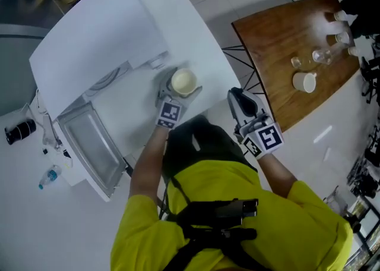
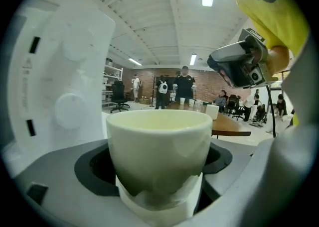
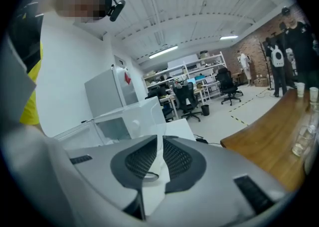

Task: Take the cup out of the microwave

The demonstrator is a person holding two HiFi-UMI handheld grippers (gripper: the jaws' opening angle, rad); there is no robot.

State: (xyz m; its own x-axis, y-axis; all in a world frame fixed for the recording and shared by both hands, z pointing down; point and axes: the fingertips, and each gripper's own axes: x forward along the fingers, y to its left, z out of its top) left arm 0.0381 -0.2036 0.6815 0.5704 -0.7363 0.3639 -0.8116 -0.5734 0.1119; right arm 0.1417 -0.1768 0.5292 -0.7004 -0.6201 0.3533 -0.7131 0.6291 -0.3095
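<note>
A cream cup (image 1: 183,82) sits between the jaws of my left gripper (image 1: 180,87), outside the white microwave (image 1: 101,44) and over the white table (image 1: 202,44). In the left gripper view the cup (image 2: 159,146) fills the middle, the jaws hug both of its sides, and the microwave's wall (image 2: 65,71) stands at the left. The microwave's door (image 1: 89,142) hangs open at the lower left. My right gripper (image 1: 237,100) hovers to the right of the cup, off the table's edge, its jaws closed together with nothing between them (image 3: 157,164).
A brown wooden table (image 1: 279,32) at the right carries a white cup (image 1: 304,81) and several glasses (image 1: 320,56). A small bottle (image 1: 50,176) and a black object (image 1: 21,130) lie on the floor at the left. People stand far off in the room (image 2: 184,86).
</note>
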